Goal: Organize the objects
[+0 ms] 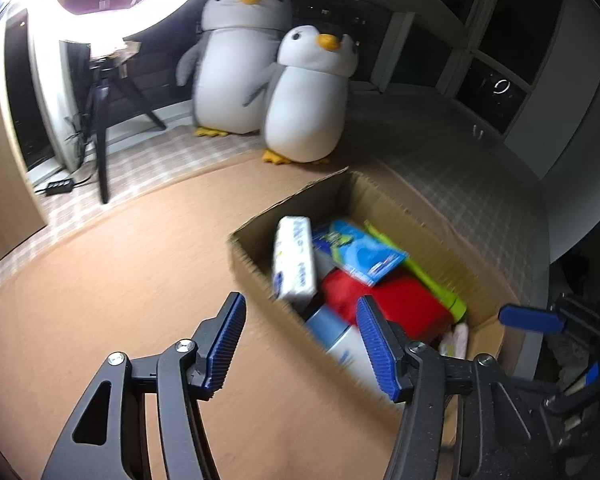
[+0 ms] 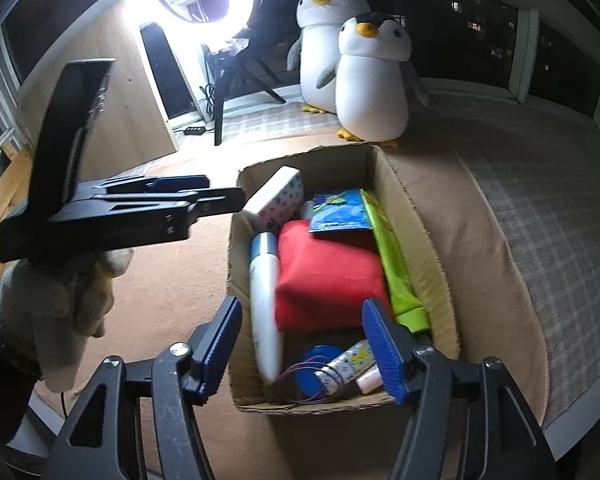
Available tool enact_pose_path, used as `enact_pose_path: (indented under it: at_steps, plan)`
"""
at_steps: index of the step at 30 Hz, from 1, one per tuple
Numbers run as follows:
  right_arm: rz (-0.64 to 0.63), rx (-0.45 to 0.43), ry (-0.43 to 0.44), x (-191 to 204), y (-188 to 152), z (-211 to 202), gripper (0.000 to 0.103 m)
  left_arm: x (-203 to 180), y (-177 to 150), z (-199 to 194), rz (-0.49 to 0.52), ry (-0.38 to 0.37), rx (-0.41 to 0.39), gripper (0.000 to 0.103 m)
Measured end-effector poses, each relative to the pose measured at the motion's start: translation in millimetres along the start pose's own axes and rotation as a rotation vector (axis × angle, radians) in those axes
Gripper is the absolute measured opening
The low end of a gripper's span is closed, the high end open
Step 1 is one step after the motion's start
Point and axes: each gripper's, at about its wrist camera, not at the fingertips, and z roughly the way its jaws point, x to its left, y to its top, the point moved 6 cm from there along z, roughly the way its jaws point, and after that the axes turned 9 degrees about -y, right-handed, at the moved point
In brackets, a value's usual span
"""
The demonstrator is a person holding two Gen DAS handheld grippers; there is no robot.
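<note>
An open cardboard box point(image 2: 416, 216) sits on the orange table point(image 1: 100, 280); it also shows in the left wrist view point(image 1: 384, 200). Inside lie a red pouch point(image 2: 324, 272), a white spray bottle point(image 2: 264, 300), a patterned white box point(image 2: 278, 196), a blue packet point(image 2: 340, 212), a green packet point(image 2: 396, 260), a blue round lid point(image 2: 310, 376) and a small tube point(image 2: 348, 364). My left gripper point(image 1: 300, 344) is open and empty over the box's near left wall; it also shows in the right wrist view point(image 2: 204, 196). My right gripper point(image 2: 300, 344) is open and empty above the box's near end.
Two plush penguins point(image 1: 300, 92) stand behind the box on a checked cushion point(image 2: 540, 208). A ring light on a tripod point(image 1: 100, 112) stands at the back left, with a power strip point(image 1: 58, 187) by its feet. Dark windows run along the back.
</note>
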Motion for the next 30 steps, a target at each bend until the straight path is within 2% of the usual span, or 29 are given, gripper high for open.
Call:
enact_pose_path:
  at_steps: [3,6,11,14,30]
  plan:
    - [0.017,0.003,0.02,10,1,1,0.067,13,-12,-19,-0.011,0.028,-0.011,0.071]
    - [0.022,0.007,0.037,22,2,2,0.067,28,-25,-39,-0.036,0.052,-0.021,0.075]
    - [0.019,0.004,0.062,49,3,2,0.068,54,-47,-82,-0.081,0.122,-0.057,0.091]
    - [0.008,-0.006,0.07,67,5,1,0.068,66,-59,-105,-0.108,0.155,-0.069,0.096]
    - [-0.06,-0.054,0.157,166,2,-6,0.077,110,-133,-213,-0.244,0.272,-0.129,0.099]
